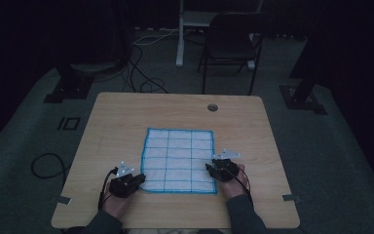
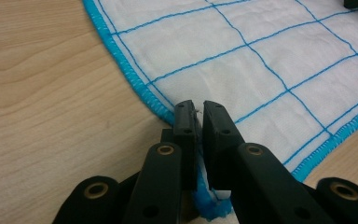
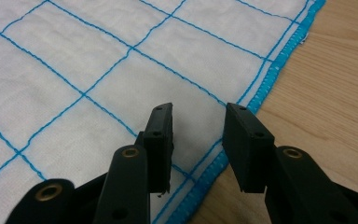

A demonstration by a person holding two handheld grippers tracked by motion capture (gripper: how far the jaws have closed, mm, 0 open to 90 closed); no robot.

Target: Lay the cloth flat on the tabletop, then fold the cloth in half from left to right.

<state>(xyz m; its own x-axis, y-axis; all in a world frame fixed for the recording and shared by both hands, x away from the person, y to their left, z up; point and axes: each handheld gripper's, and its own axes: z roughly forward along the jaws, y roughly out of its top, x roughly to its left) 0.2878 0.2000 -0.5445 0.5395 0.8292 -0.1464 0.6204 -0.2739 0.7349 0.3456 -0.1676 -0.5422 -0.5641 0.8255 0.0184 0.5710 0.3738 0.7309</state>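
Observation:
A white cloth (image 1: pixel 177 161) with a blue grid and blue hem lies flat in the near middle of the wooden table (image 1: pixel 121 117). My left gripper (image 1: pixel 139 181) is at the cloth's near left corner. In the left gripper view the jaws of the left gripper (image 2: pixel 198 105) stand almost together, with the bunched blue hem of the cloth (image 2: pixel 242 70) pinched between them low down. My right gripper (image 1: pixel 209 168) is at the cloth's near right edge. In the right gripper view the right gripper (image 3: pixel 198 109) is open, its jaws straddling the hem above the flat cloth (image 3: pixel 98 60).
A round cable hole (image 1: pixel 212 107) sits near the table's far edge. Beyond the table stand a dark folding chair (image 1: pixel 231 39) and a white post (image 1: pixel 180 34). A cable loop (image 1: pixel 46 165) lies on the floor at the left. The room is dim.

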